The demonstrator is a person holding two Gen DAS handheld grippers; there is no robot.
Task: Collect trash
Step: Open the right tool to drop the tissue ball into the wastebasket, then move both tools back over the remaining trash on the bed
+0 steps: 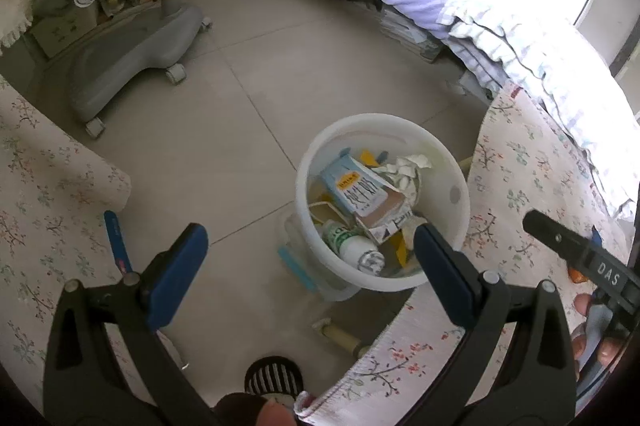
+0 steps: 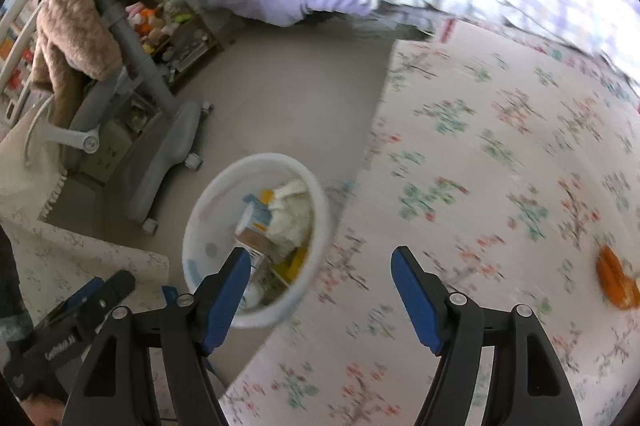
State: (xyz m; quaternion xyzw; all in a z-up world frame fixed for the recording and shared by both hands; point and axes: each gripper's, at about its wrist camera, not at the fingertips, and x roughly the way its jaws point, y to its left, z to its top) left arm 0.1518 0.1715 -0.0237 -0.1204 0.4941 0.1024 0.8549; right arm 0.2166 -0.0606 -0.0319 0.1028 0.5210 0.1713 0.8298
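Both my left gripper (image 1: 310, 260) and right gripper (image 2: 320, 292) spread empty above the white trash bucket (image 1: 456, 193) beside the floral-clothed table (image 2: 500, 165).

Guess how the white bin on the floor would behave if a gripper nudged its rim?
The white bin looks thin plastic, so probably light and apt to slide on the smooth tile floor. Its load, cartons and a bottle, seems light; a high push might tip it.
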